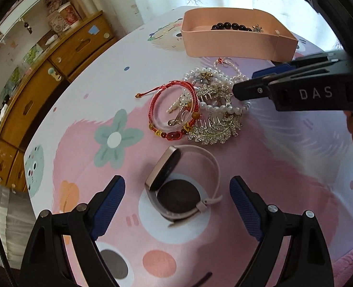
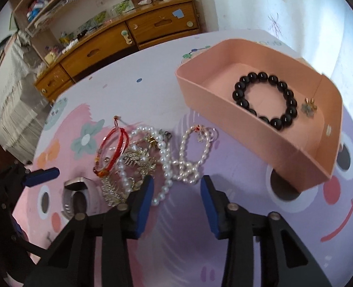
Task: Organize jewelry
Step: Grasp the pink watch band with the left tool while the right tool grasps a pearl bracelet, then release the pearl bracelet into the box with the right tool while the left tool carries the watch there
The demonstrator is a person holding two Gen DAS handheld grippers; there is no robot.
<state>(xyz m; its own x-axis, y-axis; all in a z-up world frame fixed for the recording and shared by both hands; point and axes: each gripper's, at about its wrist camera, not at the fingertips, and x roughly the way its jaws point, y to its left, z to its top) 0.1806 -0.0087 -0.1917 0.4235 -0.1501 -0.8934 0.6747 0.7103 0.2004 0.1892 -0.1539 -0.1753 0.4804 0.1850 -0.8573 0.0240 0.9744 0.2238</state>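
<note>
The left gripper (image 1: 177, 206) hangs low with its jaws spread wide, nothing between the blue pads (image 1: 109, 205). The right gripper (image 2: 177, 206) also has its jaws parted and empty, angled downward. In the left wrist view the right gripper (image 1: 248, 83) reaches in from the right side, its fingers pointing leftward, ahead of the left one.
</note>
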